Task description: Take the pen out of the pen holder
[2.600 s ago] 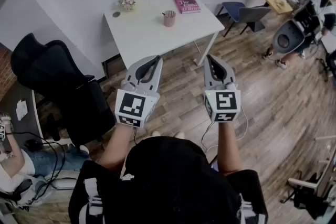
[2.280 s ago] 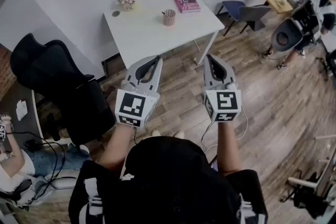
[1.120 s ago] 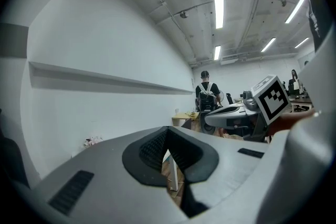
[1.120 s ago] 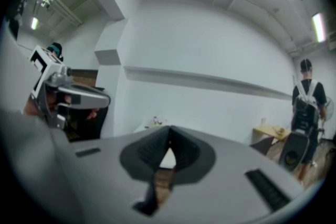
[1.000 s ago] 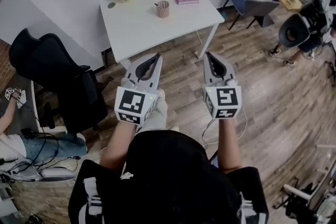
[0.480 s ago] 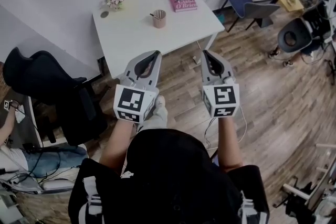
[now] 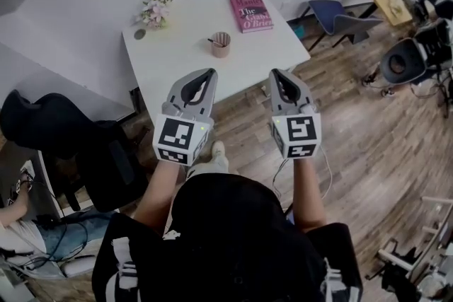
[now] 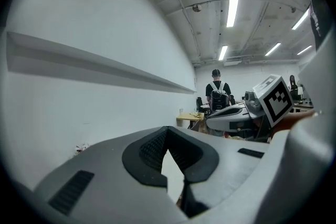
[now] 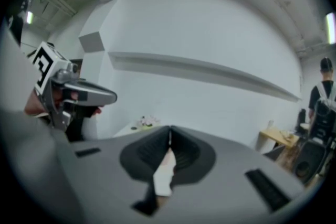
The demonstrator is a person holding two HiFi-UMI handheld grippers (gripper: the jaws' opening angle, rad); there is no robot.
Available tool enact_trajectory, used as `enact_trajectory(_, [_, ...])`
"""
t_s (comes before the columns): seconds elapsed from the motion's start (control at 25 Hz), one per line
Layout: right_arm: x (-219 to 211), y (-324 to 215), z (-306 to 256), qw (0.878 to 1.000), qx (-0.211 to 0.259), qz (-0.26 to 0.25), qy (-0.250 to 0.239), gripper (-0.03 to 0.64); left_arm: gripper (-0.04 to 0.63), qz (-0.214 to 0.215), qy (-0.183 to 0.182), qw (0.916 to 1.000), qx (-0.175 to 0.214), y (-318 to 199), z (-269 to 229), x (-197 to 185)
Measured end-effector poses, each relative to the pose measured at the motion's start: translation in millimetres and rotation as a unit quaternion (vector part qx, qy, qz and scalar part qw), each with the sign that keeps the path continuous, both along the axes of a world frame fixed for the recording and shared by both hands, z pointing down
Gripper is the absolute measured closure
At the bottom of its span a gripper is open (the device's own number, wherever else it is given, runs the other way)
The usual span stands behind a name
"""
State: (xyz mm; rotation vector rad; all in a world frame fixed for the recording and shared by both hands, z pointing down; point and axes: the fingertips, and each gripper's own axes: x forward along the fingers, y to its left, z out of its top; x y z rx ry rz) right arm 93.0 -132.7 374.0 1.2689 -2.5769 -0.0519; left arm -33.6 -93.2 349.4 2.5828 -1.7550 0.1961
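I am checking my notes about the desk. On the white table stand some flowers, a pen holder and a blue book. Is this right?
Not fully. The book is pink, not blue, as the head view shows. The rest holds: the flowers and the pen holder are on the white table with it.
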Motion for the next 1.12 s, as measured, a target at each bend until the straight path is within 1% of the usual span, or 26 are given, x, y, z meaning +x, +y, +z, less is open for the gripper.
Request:
enact_trajectory(0.16, [-22, -26, 7, 1.0, -0.018, 0.002, 0.018, 0.583, 0.58, 0.003, 0.006, 1.0, 0.001, -32, 1, -22])
enact_trajectory(0.28, [-39, -48, 8, 1.0, -0.008, 0.003, 0.017, 0.583, 0.58, 0.007, 0.011, 0.9999, 0.0, -53, 4, -38])
enact_trajectory(0.4, [-55, -66, 13, 1.0, -0.01, 0.003, 0.023, 0.583, 0.578, 0.011, 0.013, 0.9999, 0.0, -72, 7, -53])
enact_trajectory(0.64, [-75, -92, 33, 0.999, -0.025, -0.003, 0.049, 0.583, 0.578, 0.011, 0.018, 0.9995, -0.022, -100, 29, -73])
enact_trajectory(0.88, [-95, -113, 58, 0.995, -0.056, -0.033, 0.071, 0.583, 0.578, 0.006, 0.022, 0.9991, -0.036, -121, 41, -84])
enact_trajectory(1.12, [-117, -138, 83, 0.988, -0.077, -0.086, 0.098, 0.581, 0.578, -0.022, 0.021, 0.9985, -0.046, -145, 48, -94])
